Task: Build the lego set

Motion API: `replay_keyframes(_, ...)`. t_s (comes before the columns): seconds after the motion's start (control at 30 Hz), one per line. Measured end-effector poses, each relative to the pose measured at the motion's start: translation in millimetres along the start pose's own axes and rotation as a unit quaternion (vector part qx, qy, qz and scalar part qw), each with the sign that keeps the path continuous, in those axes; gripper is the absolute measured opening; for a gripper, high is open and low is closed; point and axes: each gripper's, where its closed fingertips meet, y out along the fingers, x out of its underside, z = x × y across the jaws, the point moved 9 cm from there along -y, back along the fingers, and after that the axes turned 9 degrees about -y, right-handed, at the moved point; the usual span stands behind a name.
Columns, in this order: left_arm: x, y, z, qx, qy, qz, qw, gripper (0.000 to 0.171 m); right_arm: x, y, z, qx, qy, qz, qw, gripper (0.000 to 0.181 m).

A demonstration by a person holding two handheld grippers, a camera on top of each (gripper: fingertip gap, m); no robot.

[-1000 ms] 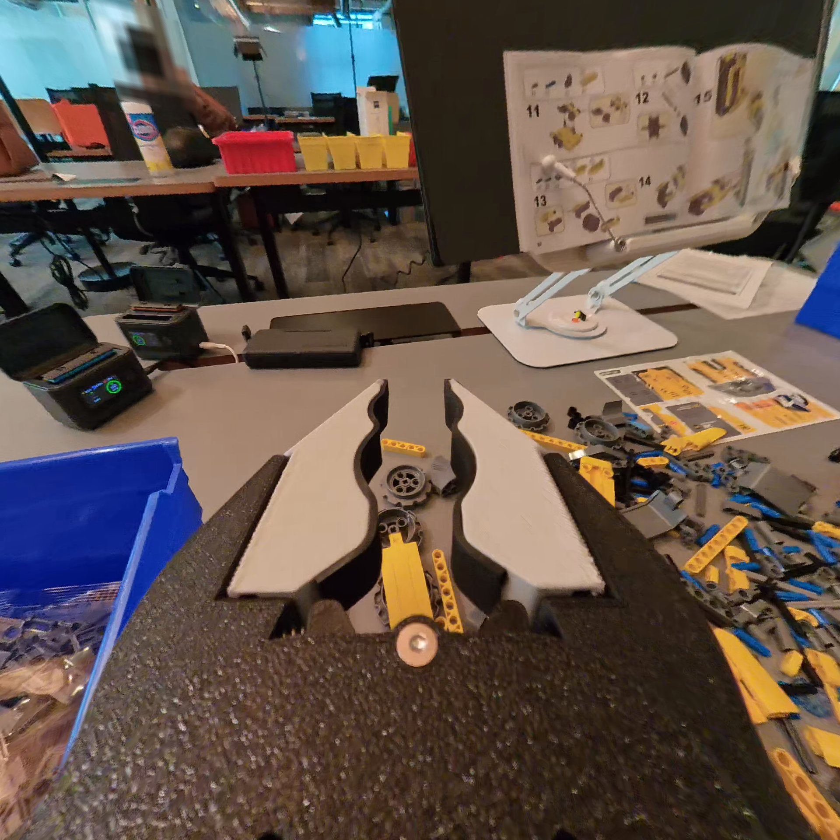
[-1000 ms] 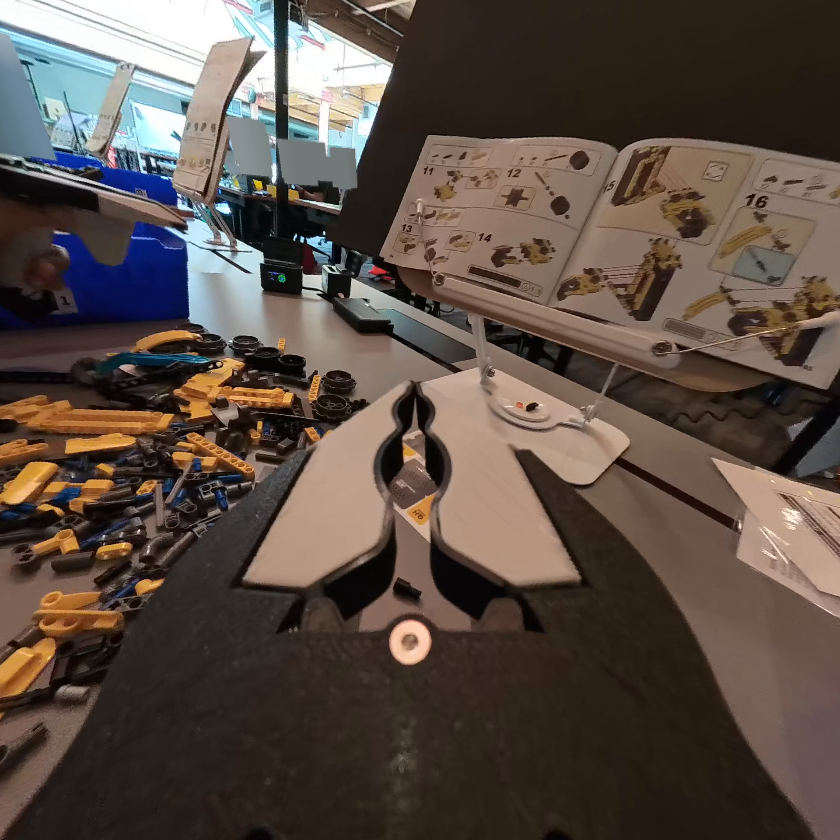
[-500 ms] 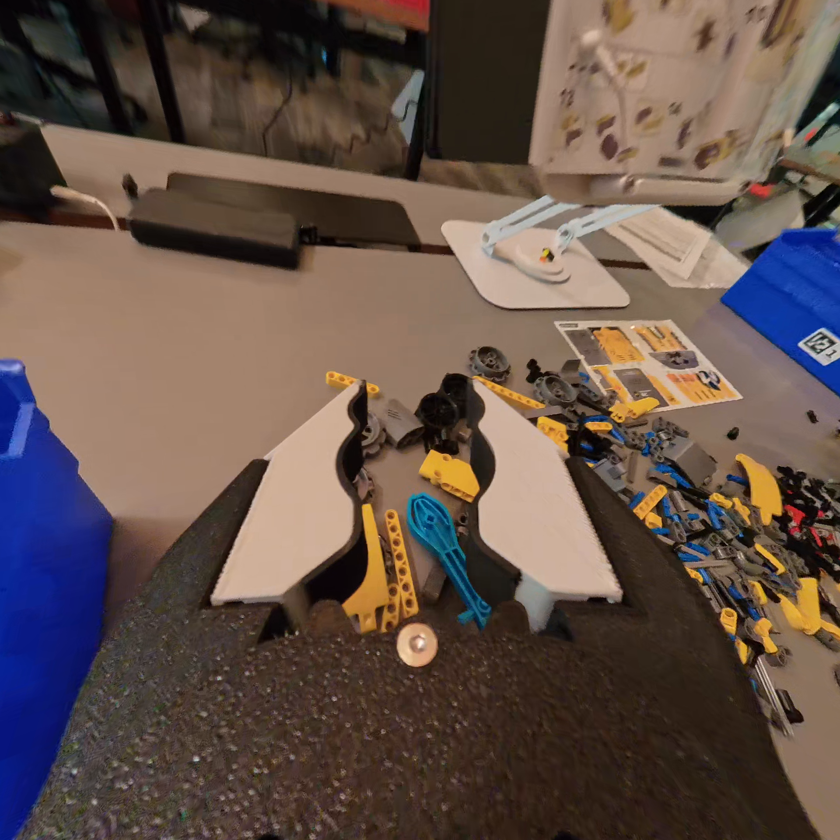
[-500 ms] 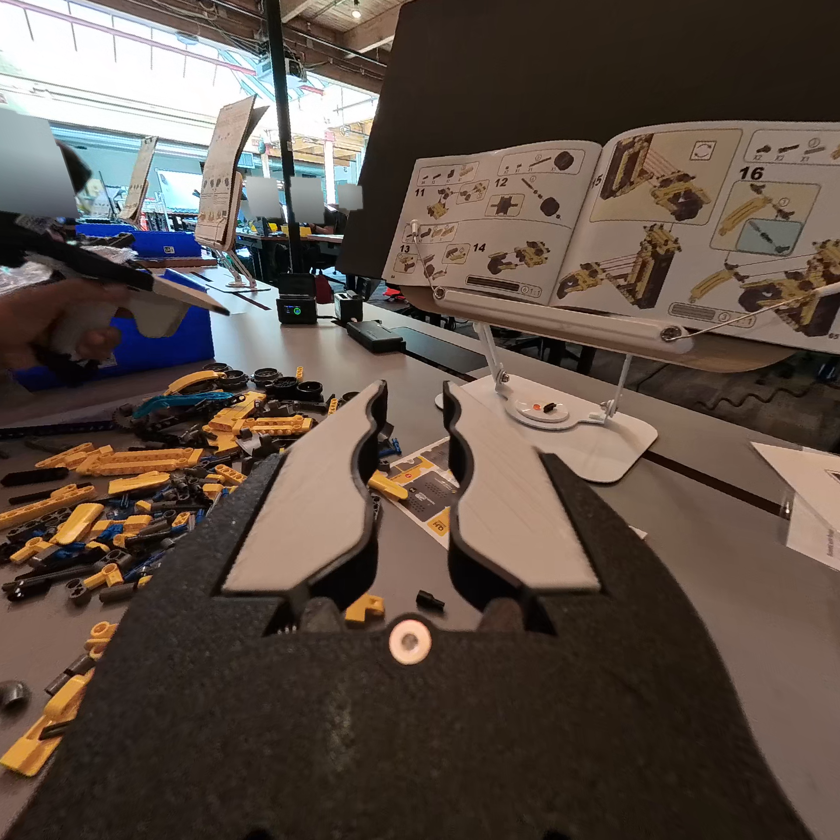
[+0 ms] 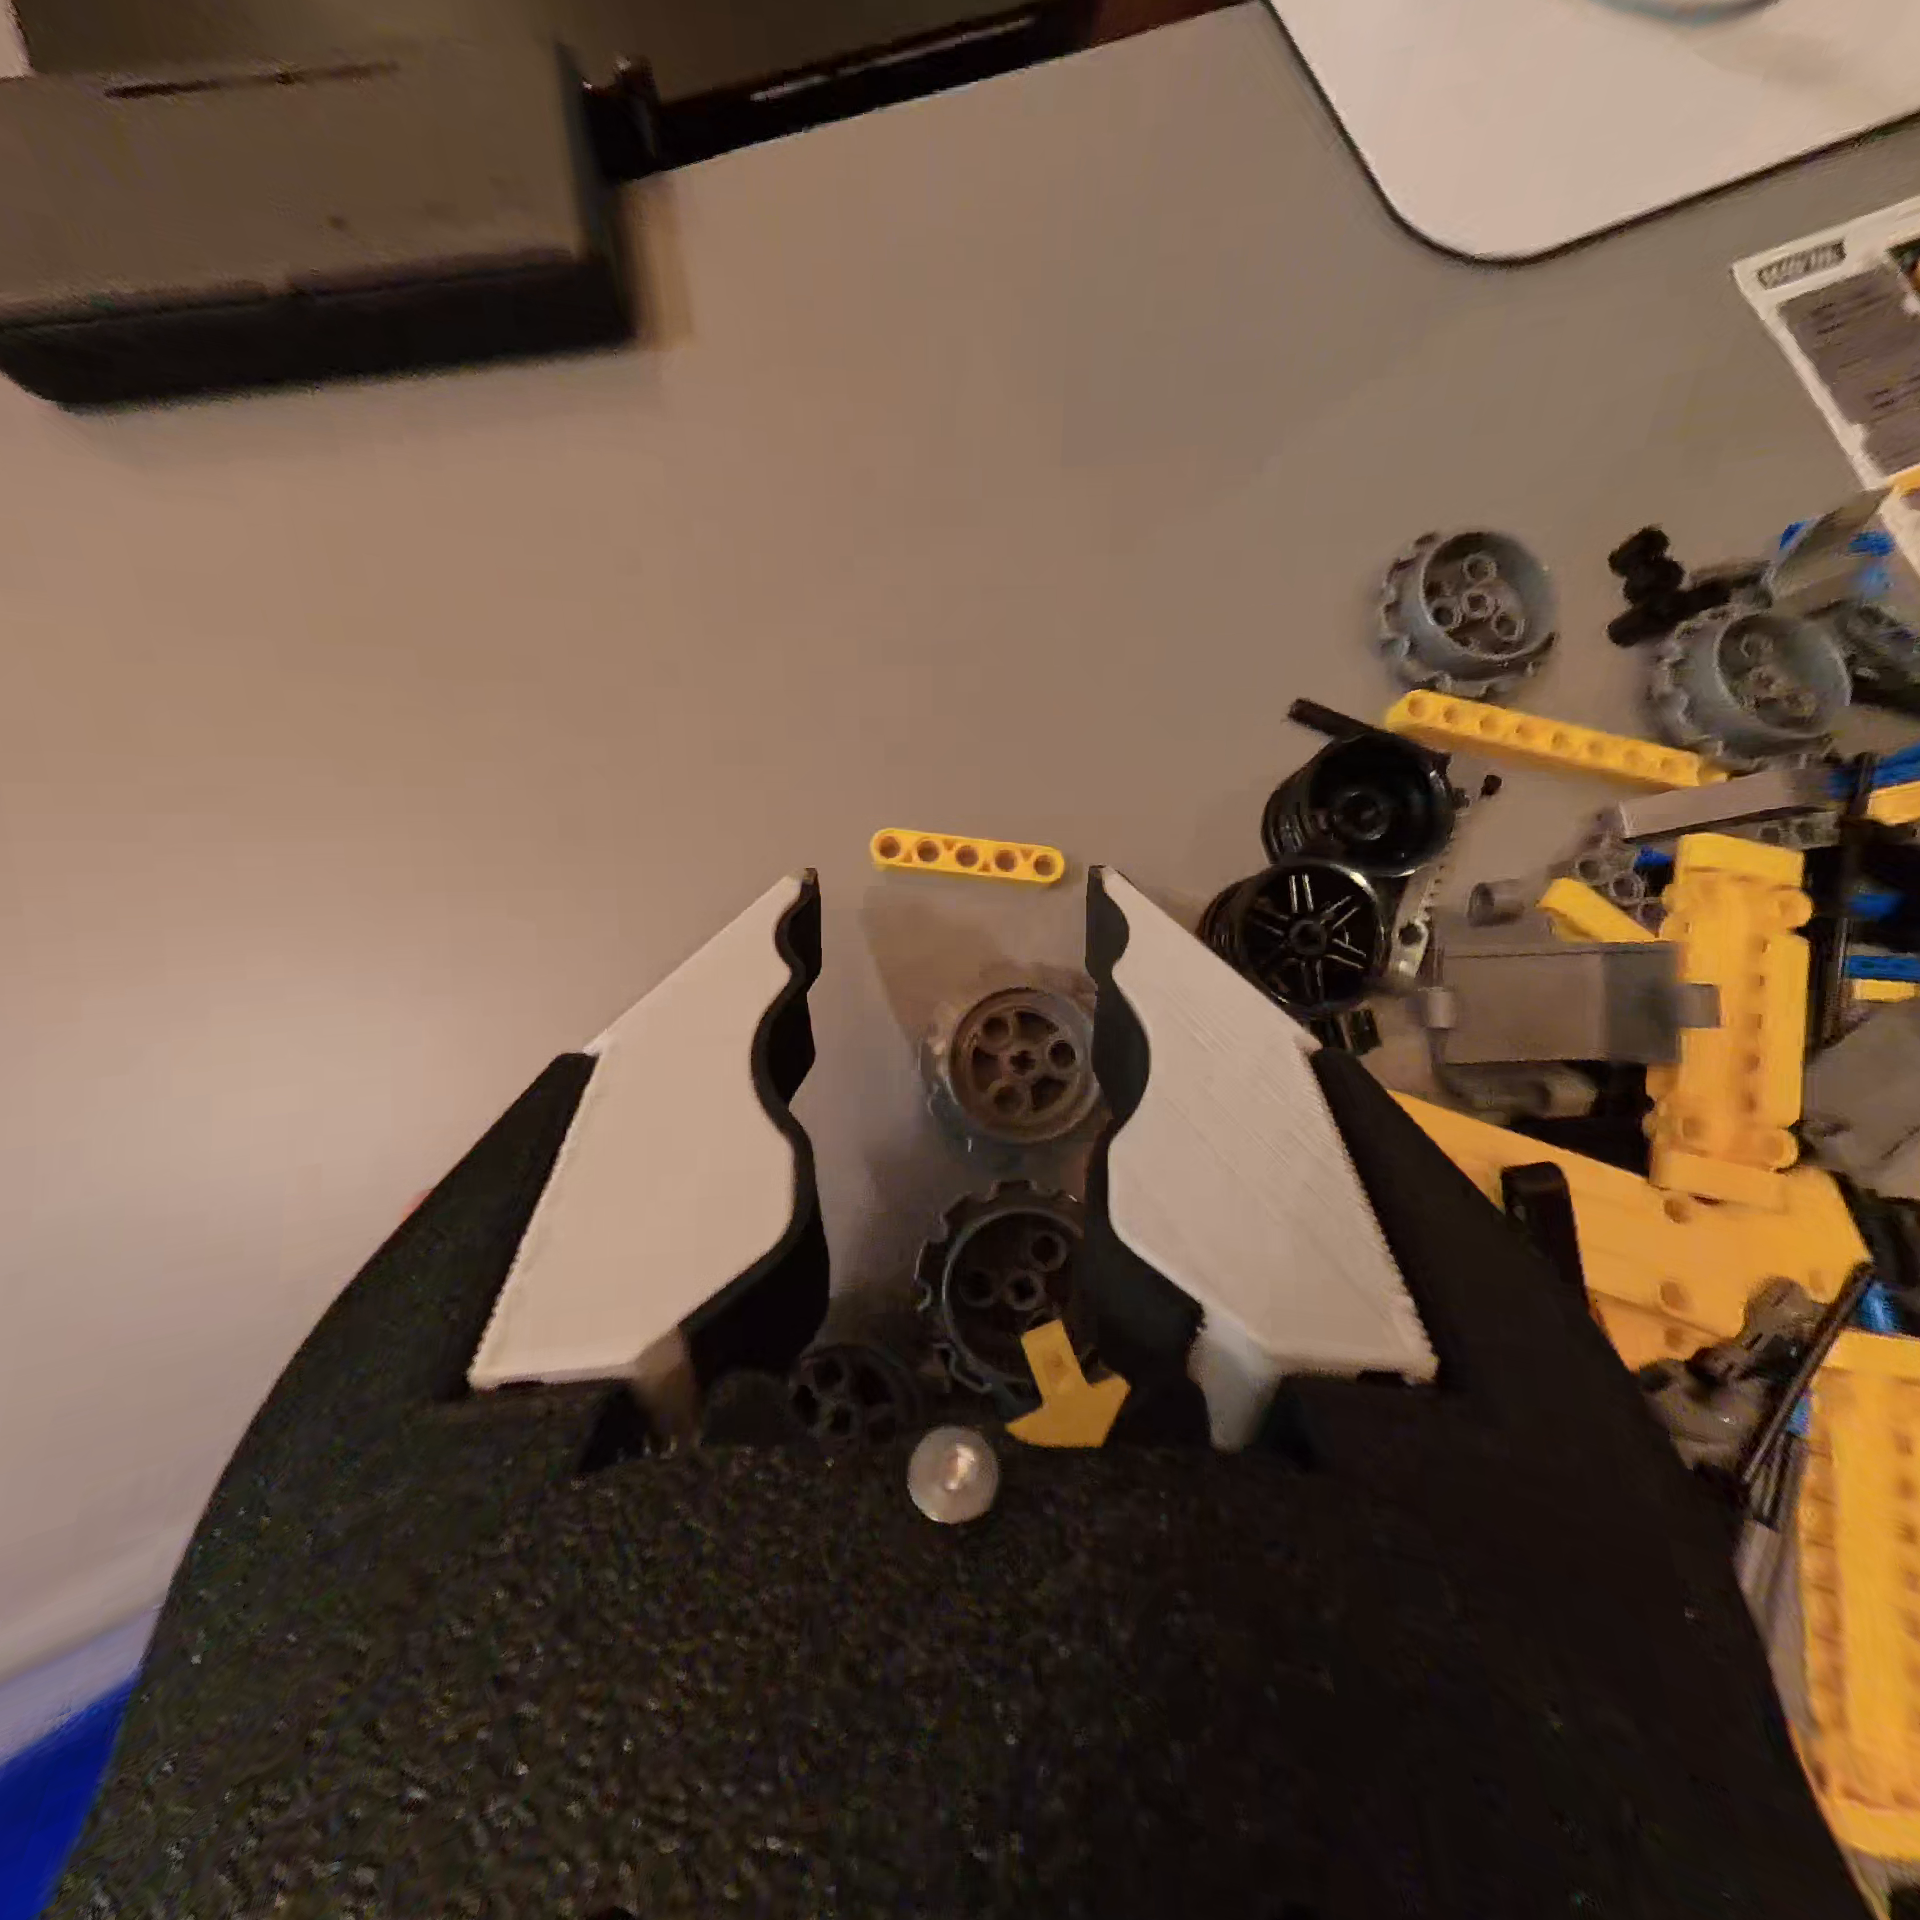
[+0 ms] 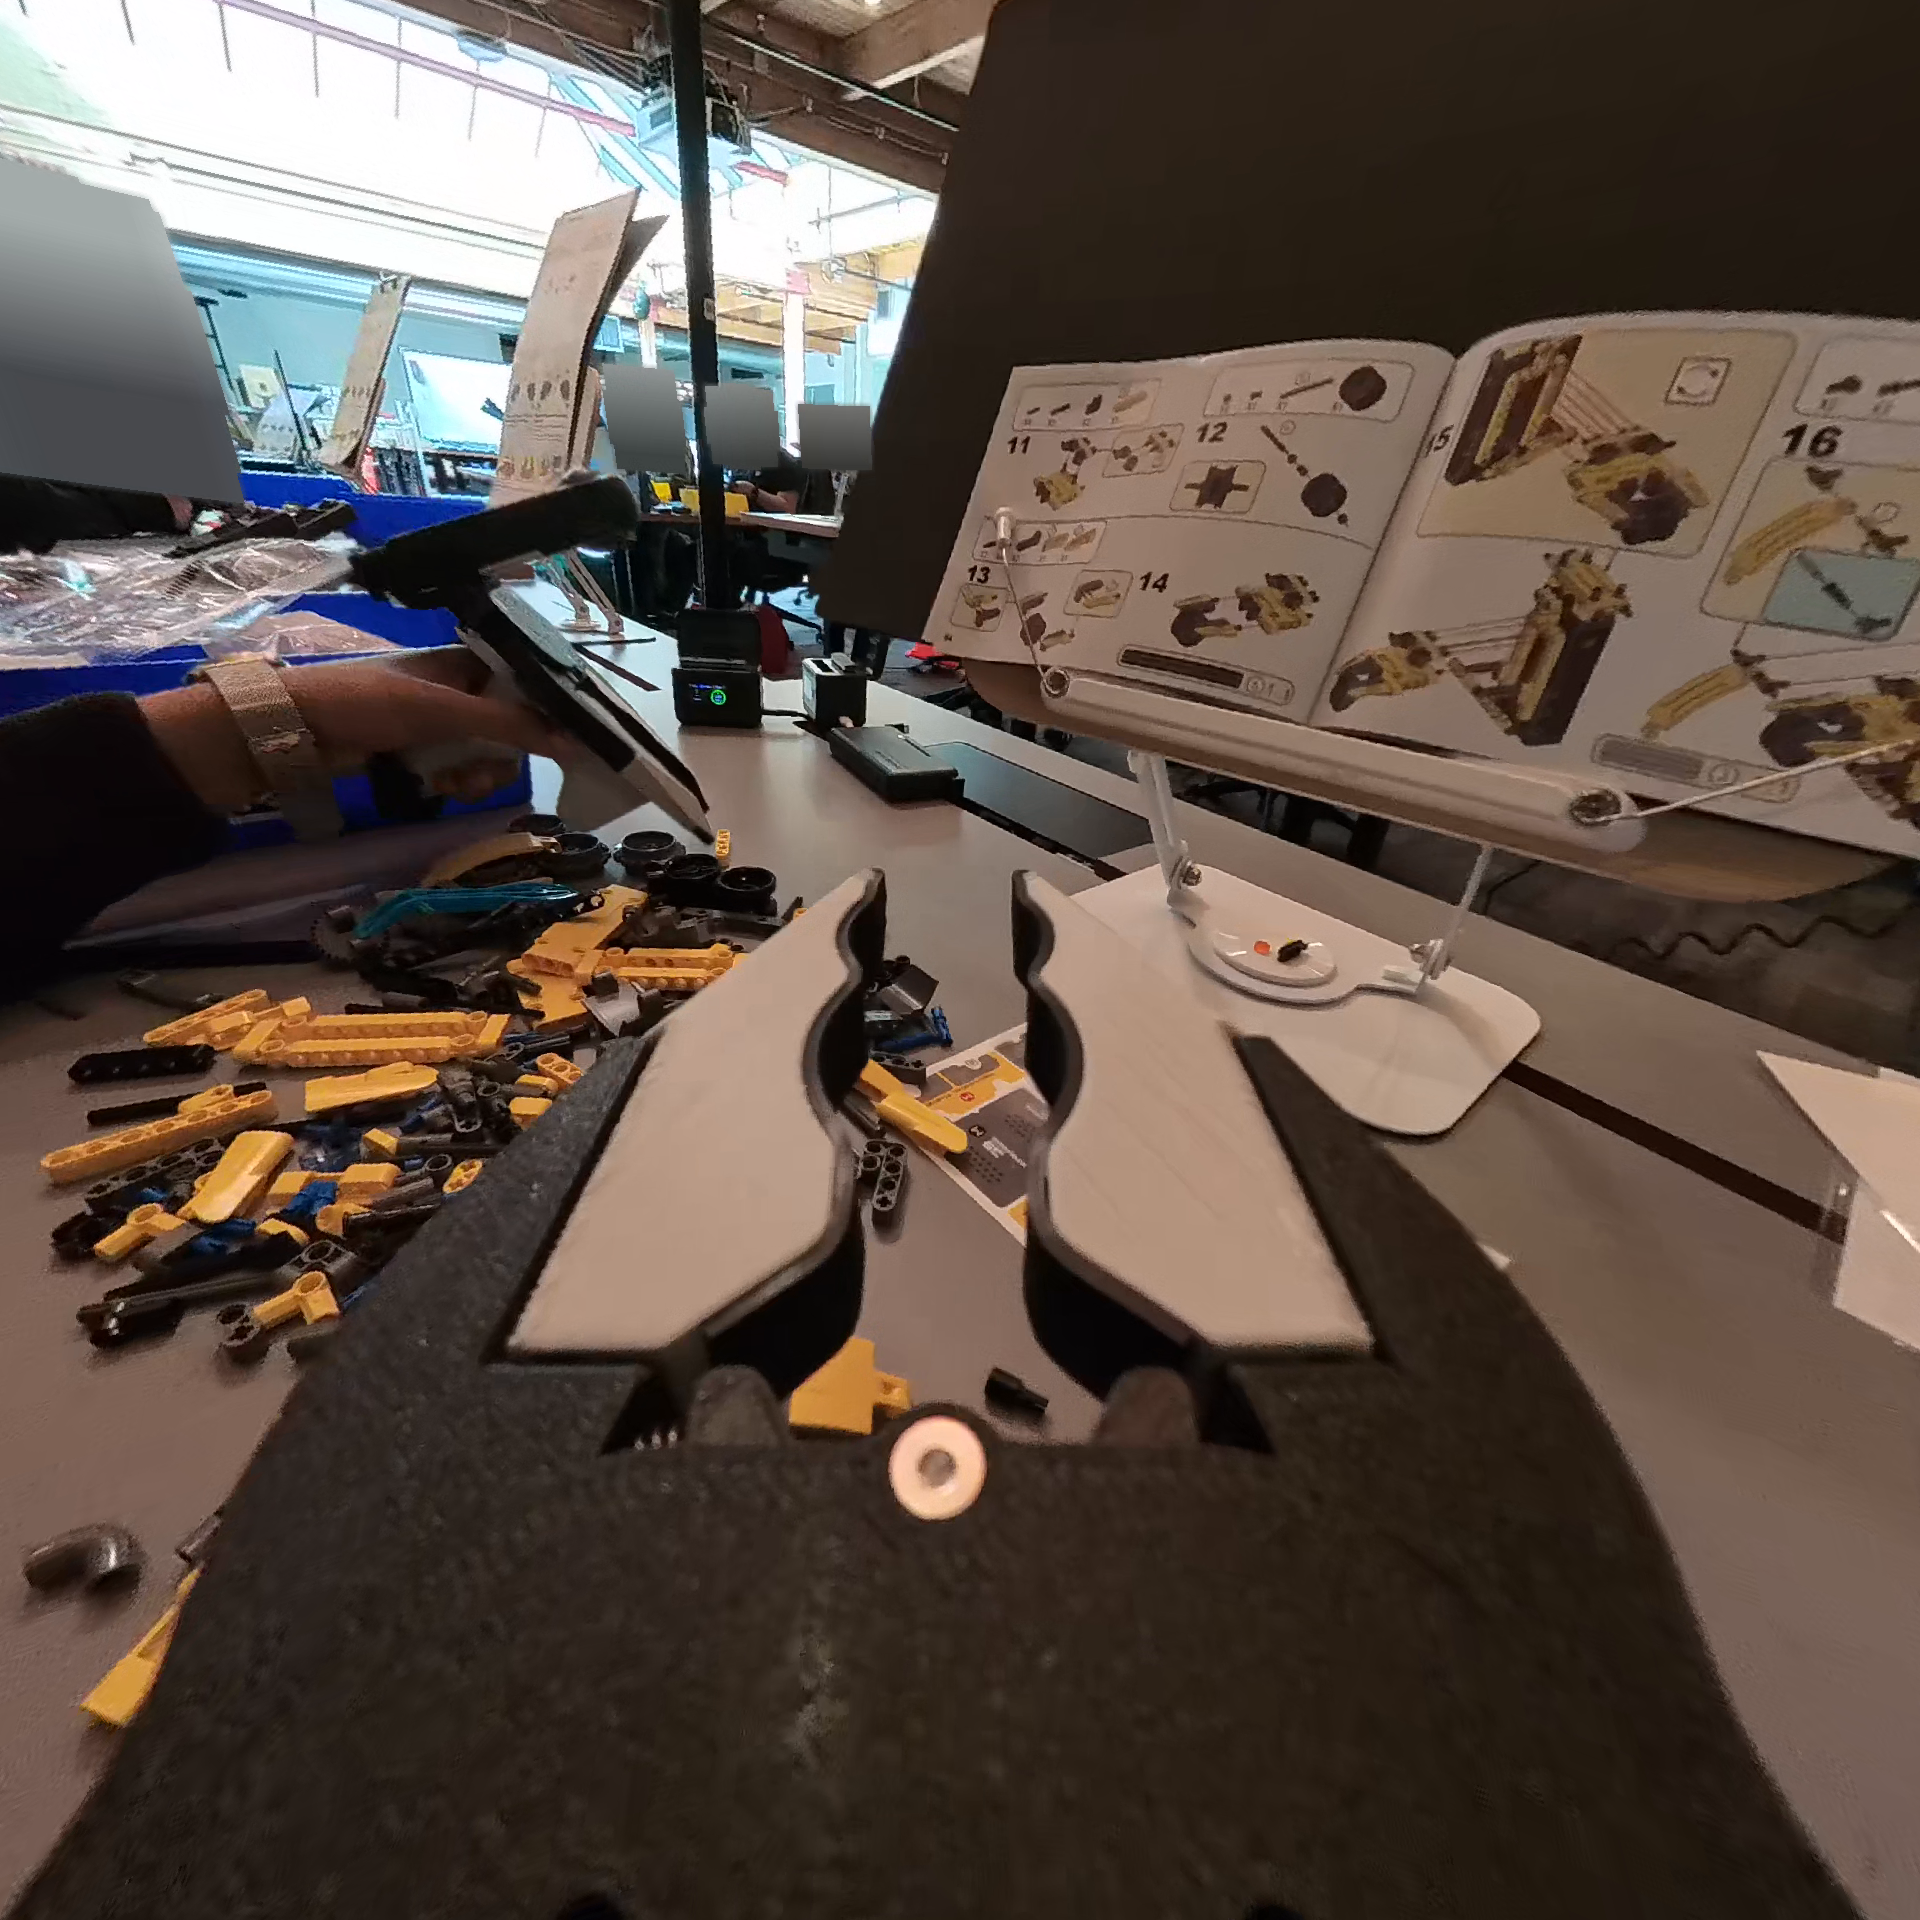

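My left gripper (image 5: 951,883) is open and tilted steeply down over the grey table. A short yellow beam with holes (image 5: 966,857) lies just past its fingertips. A grey toothed wheel (image 5: 1018,1065) and a darker one (image 5: 1003,1283) lie between the fingers, untouched. My right gripper (image 6: 948,894) is open and empty, held above the table's right part. A pile of yellow, black and blue building pieces (image 6: 343,1070) lies to its left. The left gripper also shows in the right wrist view (image 6: 582,686), held by a hand, pointing down at the pile's far edge.
An open instruction booklet (image 6: 1455,540) sits on a white stand (image 6: 1351,1029) behind the pieces. A printed sheet (image 5: 1849,343) lies by the pile. A black flat box (image 5: 291,218) lies at the far left. Two black wheels (image 5: 1330,862) and a yellow assembly (image 5: 1725,1060) lie right of the left gripper. A blue bin (image 6: 156,644) stands far left. The tips of one gripper are about 35 cm away from the tips of the other.
My left gripper has pitched down and closed in on the table, and its fingers have spread wider. My right gripper has opened wider and shifted a little.
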Motion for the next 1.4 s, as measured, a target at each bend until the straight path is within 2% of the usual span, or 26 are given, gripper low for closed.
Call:
replay_keyframes(0.13, 3, 12, 5, 0.016, 0.057, -0.001, 0.998, 0.051, -5, -2, -3, 0.007, -0.028, 0.002, 1.0, 0.024)
replay_keyframes(0.2, 5, 16, 7, 0.0, 0.099, 0.005, 0.995, 0.049, -5, -2, -3, 0.008, -0.032, 0.002, 0.999, 0.024)
replay_keyframes(0.23, 4, 15, 9, 0.004, 0.106, 0.014, 0.994, 0.04, -5, -2, -3, 0.007, -0.029, 0.001, 1.0, 0.024)
replay_keyframes(0.27, 4, 13, 10, 0.007, 0.109, 0.015, 0.994, 0.039, -4, -2, -2, 0.006, -0.024, 0.002, 1.0, 0.024)
replay_keyframes(0.33, 0, 4, 13, 0.011, 0.109, 0.033, 0.993, 0.039, -2, -2, -1, 0.006, -0.016, 0.003, 1.0, 0.024)
replay_keyframes(0.47, -4, -31, 30, 0.042, 0.107, 0.104, 0.988, 0.039, 1, -2, 3, 0.011, -0.008, 0.0, 1.0, 0.024)
replay_keyframes(0.57, 1, -62, 78, 0.107, 0.156, 0.134, 0.973, 0.039, 2, -4, 6, 0.018, -0.008, -0.001, 1.0, 0.024)
replay_keyframes(0.63, 19, -82, 136, 0.204, 0.21, 0.136, 0.947, 0.039, 3, -5, 8, 0.024, -0.009, -0.002, 1.0, 0.023)
replay_keyframes(0.67, 32, -91, 170, 0.266, 0.245, 0.132, 0.923, 0.039, 4, -5, 9, 0.025, -0.009, -0.003, 1.0, 0.023)
replay_keyframes(0.73, 69, -103, 235, 0.381, 0.331, 0.095, 0.858, 0.039, 5, -5, 10, 0.026, -0.006, -0.006, 1.0, 0.023)
replay_keyframes(0.8, 106, -104, 283, 0.454, 0.399, 0.033, 0.796, 0.04, 7, -4, 10, 0.024, -0.003, -0.008, 1.0, 0.023)
replay_keyframes(0.83, 120, -103, 300, 0.475, 0.419, -0.003, 0.774, 0.04, 8, -4, 10, 0.024, -0.003, -0.009, 1.0, 0.023)
replay_keyframes(0.87, 131, -100, 313, 0.481, 0.434, -0.032, 0.761, 0.04, 8, -4, 10, 0.024, -0.004, -0.009, 1.0, 0.023)
replay_keyframes(1.0, 150, -90, 336, 0.475, 0.459, -0.065, 0.748, 0.04, 8, -5, 11, 0.022, 0.006, -0.002, 1.0, 0.023)
replay_keyframes(1.13, 155, -73, 339, 0.442, 0.469, -0.08, 0.76, 0.04, 7, -5, 12, 0.019, 0.008, -0.003, 1.0, 0.023)
replay_keyframes(1.4, 158, -70, 334, 0.44, 0.467, -0.099, 0.76, 0.042, 3, -6, 11, 0.022, -0.008, -0.002, 1.0, 0.023)
